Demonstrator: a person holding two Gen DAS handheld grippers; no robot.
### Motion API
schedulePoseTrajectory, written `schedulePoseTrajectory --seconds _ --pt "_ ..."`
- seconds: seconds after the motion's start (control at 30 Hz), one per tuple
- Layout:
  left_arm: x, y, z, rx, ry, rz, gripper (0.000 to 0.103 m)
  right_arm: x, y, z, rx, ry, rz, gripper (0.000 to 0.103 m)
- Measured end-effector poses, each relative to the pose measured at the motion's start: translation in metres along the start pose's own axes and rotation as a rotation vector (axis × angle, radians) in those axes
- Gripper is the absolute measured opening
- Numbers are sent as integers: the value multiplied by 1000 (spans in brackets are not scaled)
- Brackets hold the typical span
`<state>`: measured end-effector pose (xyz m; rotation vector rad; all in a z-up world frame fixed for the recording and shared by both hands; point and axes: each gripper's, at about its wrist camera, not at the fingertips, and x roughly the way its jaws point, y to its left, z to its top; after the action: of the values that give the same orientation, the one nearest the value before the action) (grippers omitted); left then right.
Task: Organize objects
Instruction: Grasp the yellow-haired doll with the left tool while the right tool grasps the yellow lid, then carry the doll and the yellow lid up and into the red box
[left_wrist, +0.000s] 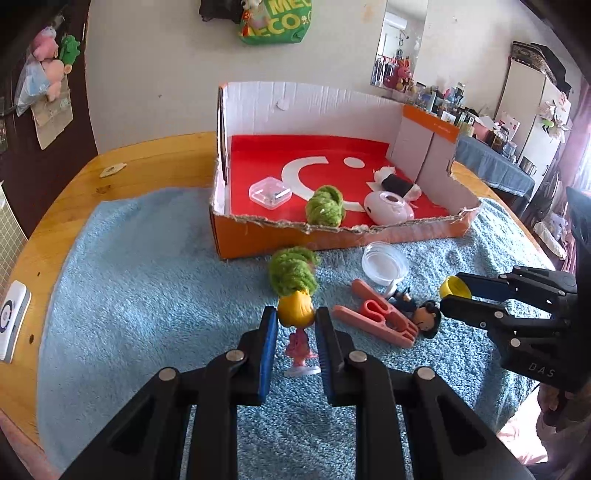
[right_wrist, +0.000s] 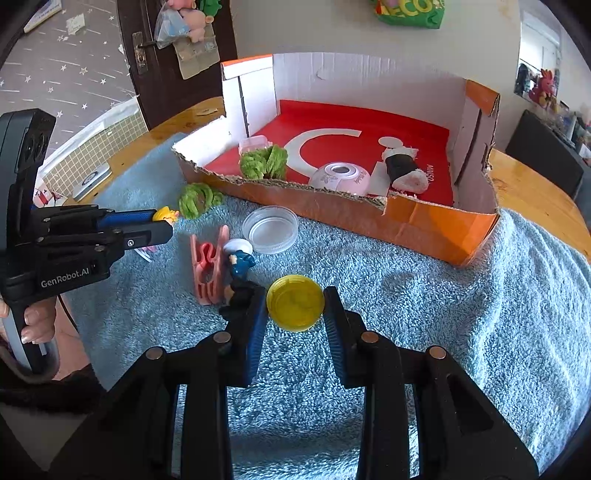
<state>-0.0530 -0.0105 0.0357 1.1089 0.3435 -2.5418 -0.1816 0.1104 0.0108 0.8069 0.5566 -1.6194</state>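
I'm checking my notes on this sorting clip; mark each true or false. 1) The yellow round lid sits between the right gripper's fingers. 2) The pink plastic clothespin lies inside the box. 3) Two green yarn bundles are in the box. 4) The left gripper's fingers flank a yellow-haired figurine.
1) True: the yellow round lid is between the right gripper fingers.
2) False: the pink plastic clothespin lies on the blue towel, outside the orange cardboard box.
3) False: one green yarn bundle is inside; the other is on the towel.
4) True: the left gripper flanks the yellow-haired figurine.

Wooden table (left_wrist: 155, 155) w/ blue towel (left_wrist: 147, 295) on top; small white device (left_wrist: 13, 321) at left edge.
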Motion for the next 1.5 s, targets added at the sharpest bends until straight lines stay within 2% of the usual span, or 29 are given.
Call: schedulePoseTrajectory --seconds 0.53,0.9,1.1,1.27,1.37,1.5 --pt "-43 -3 19 26 -107 -25 22 -48 8 28 -20 -128 -24 29" --pt "-48 -4 25 35 -118 -30 21 -49 4 36 -24 -131 -21 29" --pt "-47 -4 34 46 -98 -81 22 -46 3 41 -33 -129 -18 29" --pt "-49 -5 58 95 -79 -132 22 -39 -4 59 -47 -129 -30 29" --pt "-43 -5 77 125 -35 -165 21 -34 -9 74 -59 -129 -33 29" --pt "-28 -8 102 185 7 -146 22 -23 -15 93 -78 -111 -27 29"
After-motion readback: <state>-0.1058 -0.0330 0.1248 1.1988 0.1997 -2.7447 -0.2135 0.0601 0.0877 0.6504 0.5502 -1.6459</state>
